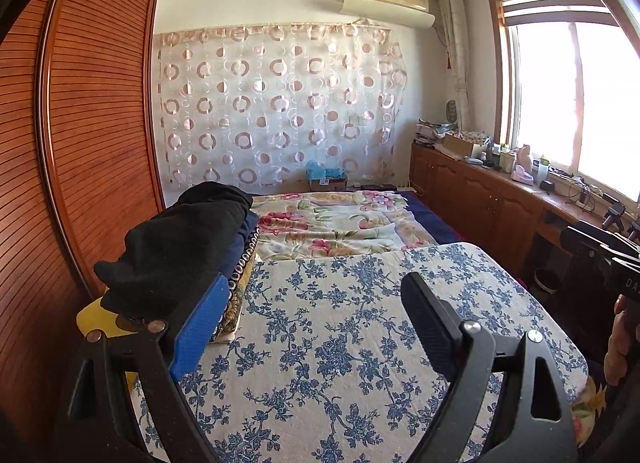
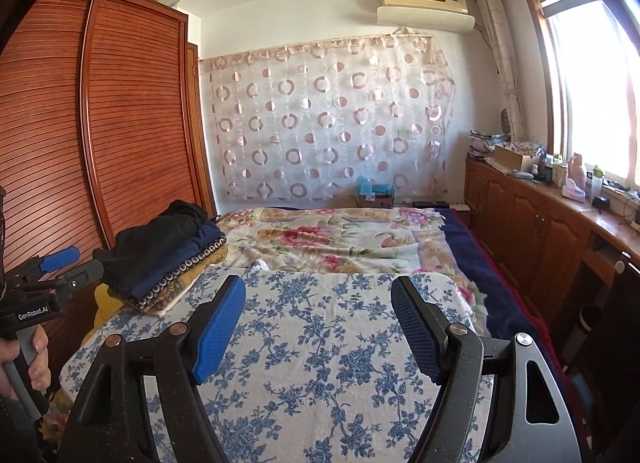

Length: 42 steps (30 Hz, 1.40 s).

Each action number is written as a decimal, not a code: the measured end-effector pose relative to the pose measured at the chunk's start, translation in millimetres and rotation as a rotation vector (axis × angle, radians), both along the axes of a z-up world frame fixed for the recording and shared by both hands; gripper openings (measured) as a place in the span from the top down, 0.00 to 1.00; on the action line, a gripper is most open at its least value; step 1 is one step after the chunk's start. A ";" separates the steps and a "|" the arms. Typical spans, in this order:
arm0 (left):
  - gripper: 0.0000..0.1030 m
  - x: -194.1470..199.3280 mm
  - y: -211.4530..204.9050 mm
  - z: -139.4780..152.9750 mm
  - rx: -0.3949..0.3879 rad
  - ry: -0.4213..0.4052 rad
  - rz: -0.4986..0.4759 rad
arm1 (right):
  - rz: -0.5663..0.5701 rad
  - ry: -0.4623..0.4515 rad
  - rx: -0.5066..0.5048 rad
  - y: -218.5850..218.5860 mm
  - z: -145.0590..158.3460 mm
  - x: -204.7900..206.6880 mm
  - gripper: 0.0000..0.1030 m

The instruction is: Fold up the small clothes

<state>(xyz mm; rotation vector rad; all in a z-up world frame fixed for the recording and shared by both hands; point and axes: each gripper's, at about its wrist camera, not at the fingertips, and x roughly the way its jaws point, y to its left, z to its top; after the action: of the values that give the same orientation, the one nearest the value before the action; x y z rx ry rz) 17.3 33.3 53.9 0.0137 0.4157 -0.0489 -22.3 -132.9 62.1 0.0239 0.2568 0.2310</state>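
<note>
A stack of folded clothes (image 1: 188, 247), black on top with navy and patterned pieces under it, lies at the left edge of a blue-flowered white board (image 1: 340, 343). The stack also shows in the right wrist view (image 2: 160, 259), left of the board (image 2: 320, 363). My left gripper (image 1: 312, 311) is open and empty, held above the board just right of the stack. My right gripper (image 2: 316, 315) is open and empty above the board's middle. The left gripper also shows at the left edge of the right wrist view (image 2: 60, 263).
The board rests on a bed with a floral blanket (image 1: 336, 223). A slatted wooden wardrobe (image 1: 80, 123) stands on the left. A low wooden cabinet (image 1: 500, 199) with clutter runs under the window on the right. A patterned curtain (image 1: 276, 103) hangs behind.
</note>
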 end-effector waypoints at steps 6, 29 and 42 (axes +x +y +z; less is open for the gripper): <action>0.14 -0.3 -3.0 -0.8 -0.002 0.002 0.006 | -0.007 0.002 -0.005 -1.8 -2.3 -0.8 0.25; 0.14 -1.2 -3.9 0.3 0.000 -0.002 0.006 | 0.002 -0.004 -0.007 -17.0 -3.0 -1.2 0.25; 0.14 -0.2 -4.9 2.8 0.002 -0.007 0.005 | 0.007 -0.001 -0.007 -23.3 -2.8 0.4 0.25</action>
<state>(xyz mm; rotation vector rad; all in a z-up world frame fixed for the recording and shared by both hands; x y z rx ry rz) 17.2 28.3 56.7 0.0146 0.4093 -0.0441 -21.9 -156.2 59.3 0.0160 0.2567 0.2369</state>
